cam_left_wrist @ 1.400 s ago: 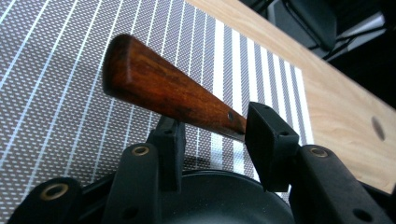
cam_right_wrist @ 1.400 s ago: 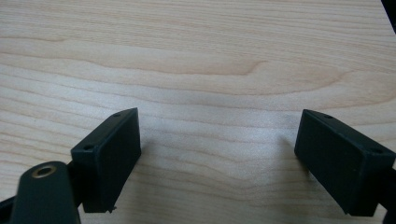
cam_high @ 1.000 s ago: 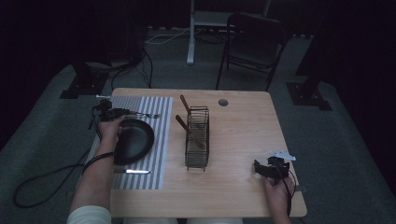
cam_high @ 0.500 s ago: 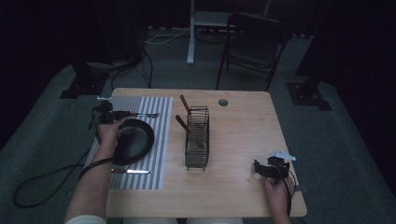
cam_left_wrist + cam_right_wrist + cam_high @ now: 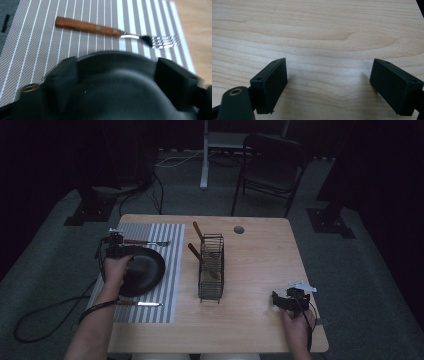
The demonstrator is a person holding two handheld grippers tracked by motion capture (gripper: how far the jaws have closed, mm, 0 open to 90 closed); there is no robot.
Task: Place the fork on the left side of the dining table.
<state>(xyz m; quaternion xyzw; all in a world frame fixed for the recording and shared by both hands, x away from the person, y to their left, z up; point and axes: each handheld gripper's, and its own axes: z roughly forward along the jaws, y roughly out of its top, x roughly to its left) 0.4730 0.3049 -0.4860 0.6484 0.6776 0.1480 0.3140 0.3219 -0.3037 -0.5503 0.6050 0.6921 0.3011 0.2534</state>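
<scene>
A: Plate, black, sits on the striped mat at the table's nine o'clock side. Why is it held that way?

B: The left gripper is at the plate's eleven o'clock edge. In the left gripper view the rim spans the space between the two jaws, which stand wide apart. I can't tell whether they are touching it; my guess is it is being lined up or nudged on the mat.

A: And the setting around it?

B: It looks like a place setting. A wooden-handled fork lies on the mat at the plate's twelve o'clock, just beyond the rim, tines towards three o'clock. A knife lies at the plate's six o'clock, also on the mat.

A: What else is on the table?

B: A wire caddy stands near the middle, at the plate's three o'clock, with two wooden handles leaning out of it. Behind it is a small round hole in the tabletop.

A: Anything in the way?

B: The fork is nearest, so pushing the plate towards twelve o'clock would likely hit it. The caddy stands apart.

A: The right gripper?

B: It is parked at five o'clock on bare wood, jaws spread, holding nothing.
</scene>
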